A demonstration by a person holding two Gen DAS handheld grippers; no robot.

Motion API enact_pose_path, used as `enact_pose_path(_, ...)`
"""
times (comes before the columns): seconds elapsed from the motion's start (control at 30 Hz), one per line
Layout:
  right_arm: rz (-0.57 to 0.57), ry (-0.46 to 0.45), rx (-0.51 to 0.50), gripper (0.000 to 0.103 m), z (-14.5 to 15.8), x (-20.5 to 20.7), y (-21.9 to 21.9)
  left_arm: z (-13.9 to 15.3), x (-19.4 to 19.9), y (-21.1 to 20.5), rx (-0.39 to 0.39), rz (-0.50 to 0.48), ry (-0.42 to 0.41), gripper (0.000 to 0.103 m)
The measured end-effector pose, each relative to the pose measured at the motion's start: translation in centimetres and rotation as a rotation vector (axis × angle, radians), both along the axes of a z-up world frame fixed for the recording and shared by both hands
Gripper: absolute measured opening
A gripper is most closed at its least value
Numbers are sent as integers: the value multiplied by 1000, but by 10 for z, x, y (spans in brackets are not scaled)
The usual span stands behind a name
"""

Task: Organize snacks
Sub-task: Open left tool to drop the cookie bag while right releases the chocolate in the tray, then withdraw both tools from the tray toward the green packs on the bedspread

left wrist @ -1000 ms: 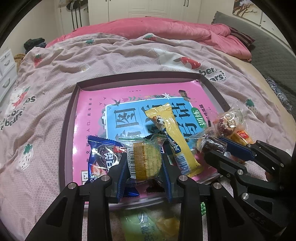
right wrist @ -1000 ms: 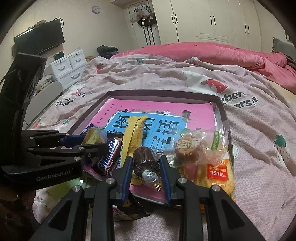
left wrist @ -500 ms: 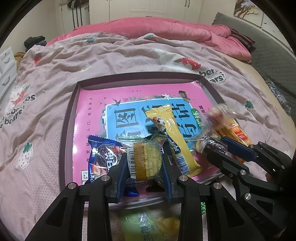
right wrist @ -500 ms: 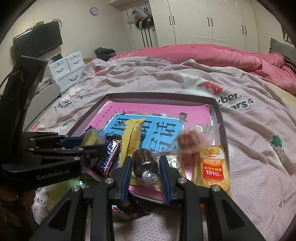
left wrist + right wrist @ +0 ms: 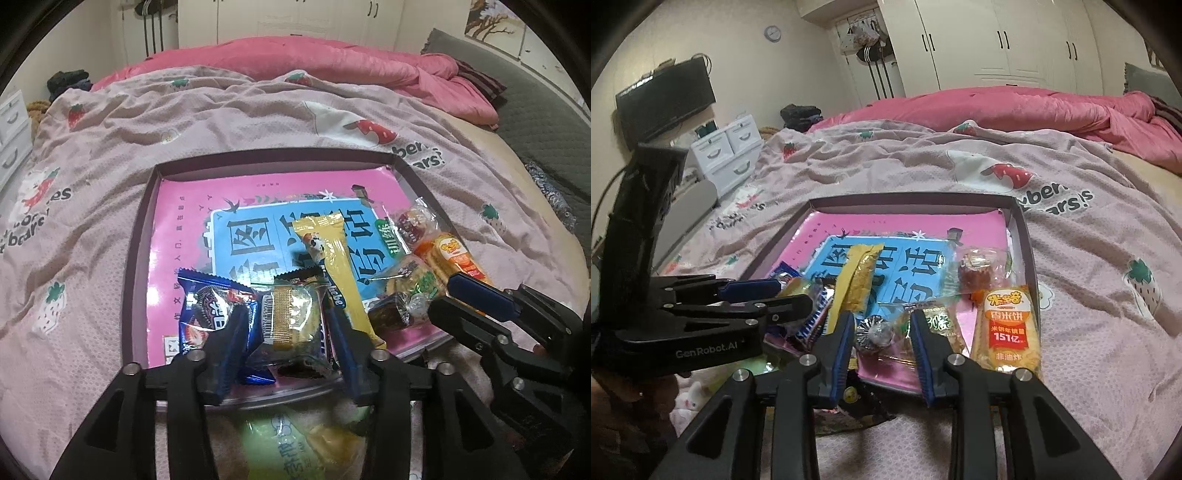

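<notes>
A shallow tray (image 5: 136, 236) with a pink and blue book cover as its floor lies on the bed. My left gripper (image 5: 286, 332) is open around a clear-wrapped yellow cake (image 5: 288, 321), which now rests in the tray beside a blue cookie pack (image 5: 210, 310) and a long yellow bar (image 5: 332, 266). My right gripper (image 5: 882, 332) is open; a small dark foil-wrapped snack (image 5: 873, 330) lies between its fingers in the tray. An orange rice-cracker pack (image 5: 1006, 328) and a clear-wrapped red snack (image 5: 975, 271) lie at the tray's right edge.
The tray sits on a pink strawberry-print blanket (image 5: 1089, 258). A green and yellow packet (image 5: 295, 443) lies under my left gripper in front of the tray. A pink quilt (image 5: 332, 62) is bunched at the far side. White drawers (image 5: 727, 147) stand left.
Both grippers have opened. The yellow cake and the dark snack have dropped from the jaws into the tray. The clear-wrapped red snack has settled further back at the tray's right edge.
</notes>
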State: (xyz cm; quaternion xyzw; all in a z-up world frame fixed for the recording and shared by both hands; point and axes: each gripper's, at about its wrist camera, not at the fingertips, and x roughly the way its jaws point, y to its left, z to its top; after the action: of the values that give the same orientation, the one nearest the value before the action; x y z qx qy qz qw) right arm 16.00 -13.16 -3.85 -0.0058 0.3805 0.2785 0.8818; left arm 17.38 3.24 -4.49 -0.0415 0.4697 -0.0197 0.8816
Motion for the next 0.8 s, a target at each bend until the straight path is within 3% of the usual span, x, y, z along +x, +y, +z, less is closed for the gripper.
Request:
enact_pose_path(0.13,5,1,30,42,6,-6,-5,8,-6,5,-12,6,-14,52)
enact_pose_path(0.37,19,47,76,59,8,-25,-9,26,-37,14,-16,-49,-15,68)
enact_pose_path(0.5,27,72,55,61,5,-32,-6,24,-59,12,25,-126,9,71)
enact_pose_path(0.8,36,87,-26,66,-3,-47,-2,0,-82,14,-17,-121,96,75)
